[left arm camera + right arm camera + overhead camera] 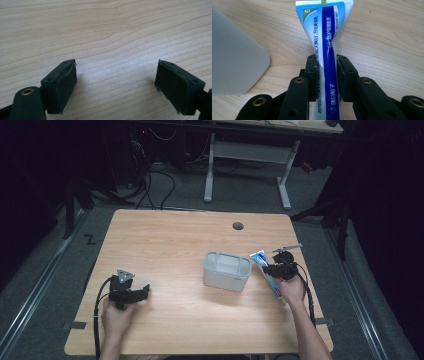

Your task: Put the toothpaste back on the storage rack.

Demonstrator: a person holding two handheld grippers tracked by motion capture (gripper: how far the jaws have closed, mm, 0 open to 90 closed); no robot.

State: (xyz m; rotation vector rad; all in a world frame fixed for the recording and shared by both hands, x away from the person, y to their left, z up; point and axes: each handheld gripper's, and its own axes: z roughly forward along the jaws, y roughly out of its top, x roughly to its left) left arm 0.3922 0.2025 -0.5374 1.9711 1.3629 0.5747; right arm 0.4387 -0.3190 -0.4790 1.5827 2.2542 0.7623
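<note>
Toothpaste tube (pixel 327 50), blue and white with printed lettering, lies on the bench (pixel 170 245) toward its right side and is pinched across its middle by the right hand-held gripper (pixel 326 75). In the right gripper view the two black jaws press on the tube from either side, so the soft body narrows at the grip and widens again toward its flat crimped end, which points away from the camera. The rest of the tube runs back between the jaws toward the bottom of that view. In the high view the tube (pixel 267 272) lies slanted, its crimped end up and to the left, its far end under the person's right hand (pixel 292 287), which holds the right hand-held gripper (pixel 278 267) above it.

Just beside the tube, to its left in the high view, stands a pale grey box (pixel 226 270) with rounded corners and an open top; the tube's crimped end comes close to its right wall, and I cannot tell whether they touch. A rounded corner of the same box (pixel 234 60) shows at the left of the right gripper view.

Well apart, near the bench's left front, the person's left hand (pixel 117 315) holds the left hand-held gripper (pixel 142 292). Its jaws stand wide apart over bare wood (pixel 112 37), with nothing between them.
</note>
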